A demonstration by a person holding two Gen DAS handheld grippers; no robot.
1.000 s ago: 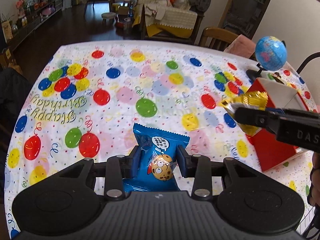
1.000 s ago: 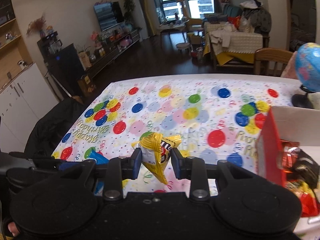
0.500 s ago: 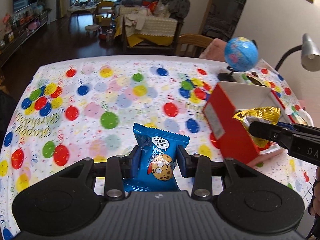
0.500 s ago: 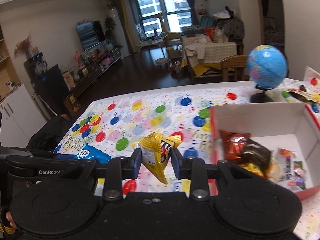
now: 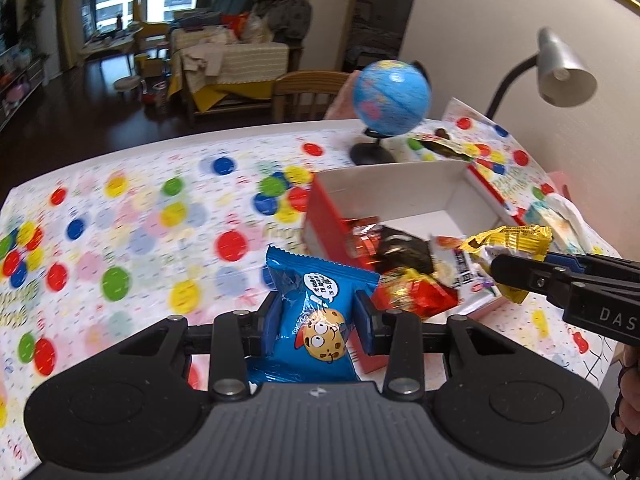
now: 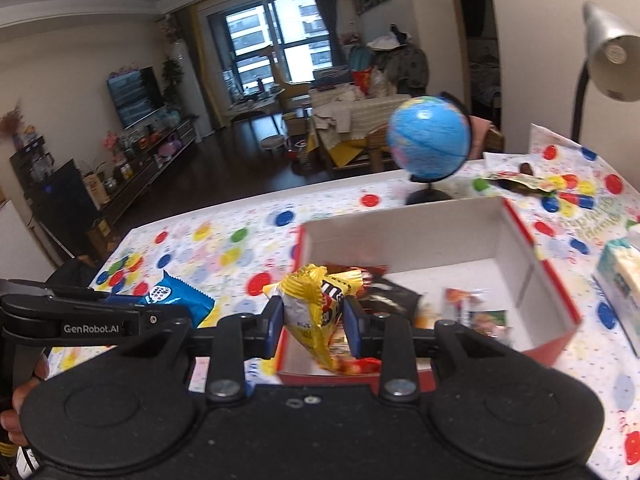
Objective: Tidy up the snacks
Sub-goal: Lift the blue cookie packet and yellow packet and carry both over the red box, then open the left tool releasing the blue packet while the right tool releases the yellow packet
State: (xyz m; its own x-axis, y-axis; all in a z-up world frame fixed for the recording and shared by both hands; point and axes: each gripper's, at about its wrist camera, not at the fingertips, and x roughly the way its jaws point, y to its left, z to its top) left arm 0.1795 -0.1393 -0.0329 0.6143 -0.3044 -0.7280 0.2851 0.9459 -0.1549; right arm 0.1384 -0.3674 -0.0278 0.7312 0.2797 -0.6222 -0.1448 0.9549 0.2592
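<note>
My left gripper (image 5: 316, 316) is shut on a blue cookie packet (image 5: 316, 312), held just left of the near corner of the red box (image 5: 324, 216). My right gripper (image 6: 313, 318) is shut on a yellow candy bag (image 6: 316, 312), held above the box's near wall (image 6: 360, 374). The box is white inside and holds several snack packets (image 5: 404, 256). In the left wrist view the right gripper (image 5: 500, 270) with the yellow bag (image 5: 512, 240) reaches in from the right over the box. The blue packet (image 6: 176, 296) also shows at the left of the right wrist view.
A blue globe (image 5: 392, 88) on a black stand is behind the box. A dark snack wrapper (image 6: 516, 182) lies by it. A desk lamp (image 5: 560, 68) stands at the right, and a tissue pack (image 6: 620, 276) lies right of the box. The balloon-print tablecloth (image 5: 140, 216) covers the table.
Both grippers have moved right toward the red box with their packets. The right gripper now hangs over the box's near wall; the left is beside its near corner.
</note>
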